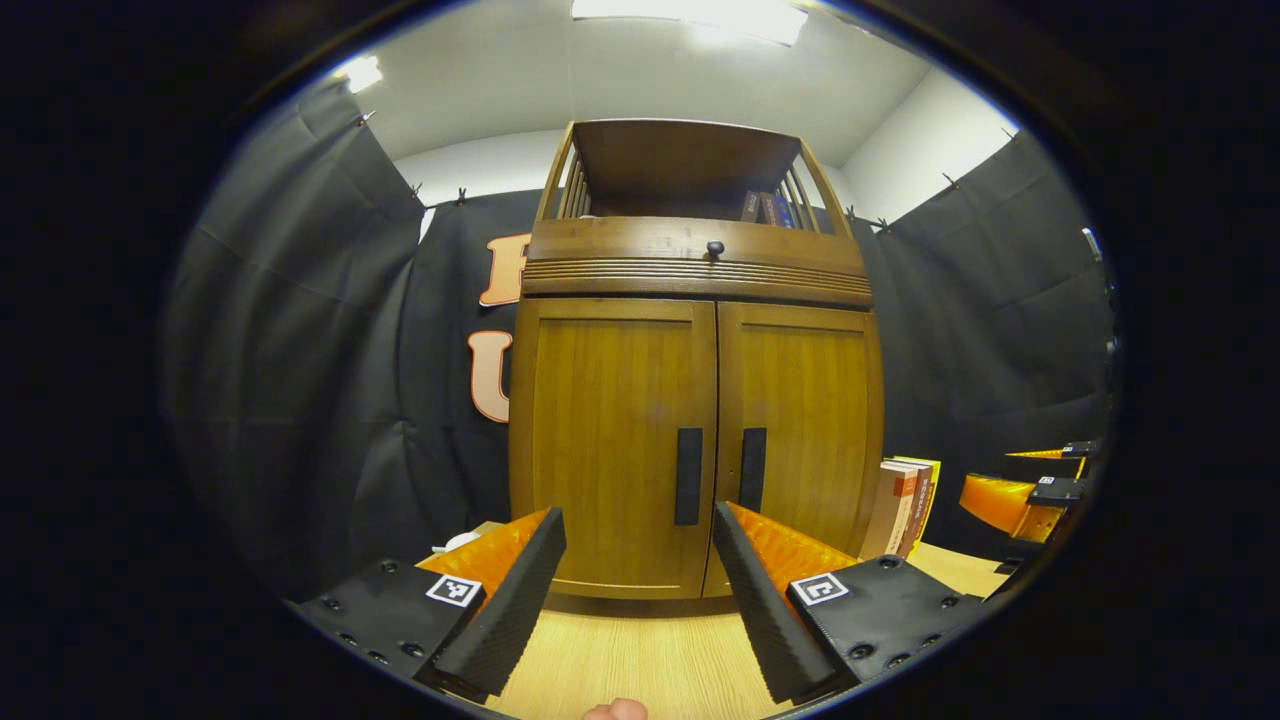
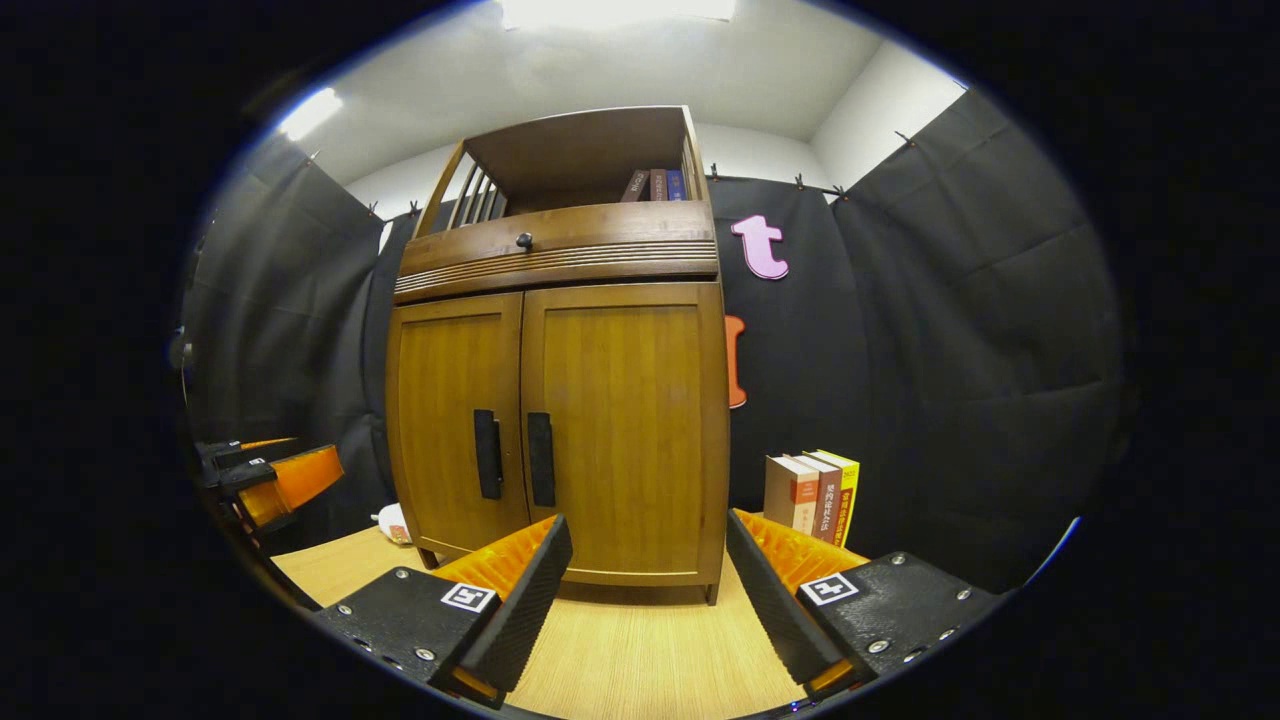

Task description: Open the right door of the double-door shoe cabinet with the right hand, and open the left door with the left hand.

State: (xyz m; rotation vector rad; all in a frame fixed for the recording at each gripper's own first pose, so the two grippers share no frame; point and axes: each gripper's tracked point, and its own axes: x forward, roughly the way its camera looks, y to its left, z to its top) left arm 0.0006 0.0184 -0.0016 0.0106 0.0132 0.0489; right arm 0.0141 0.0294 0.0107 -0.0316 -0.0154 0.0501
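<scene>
The shoe cabinet [image 1: 690,400] is warm brown wood with black door handles [image 1: 688,476], the surface [image 1: 640,660] is pale wood-grain, and the books [image 2: 812,497] show white, red and yellow spines.

Lighting: bright, even, from ceiling lamps [image 1: 690,15] overhead; these blow out to white glare in both views. Cabinet [image 1: 690,400] front evenly lit, its open top shelf in shade. Focus: sharp centrally. Distortion: strong fisheye bowing, straight edges curve toward the rim, with a faint blue fringe there.

Both grippers [image 1: 640,530] [image 2: 648,540]: black screw-studded bodies; square black-and-white markers; ribbed jaws
</scene>
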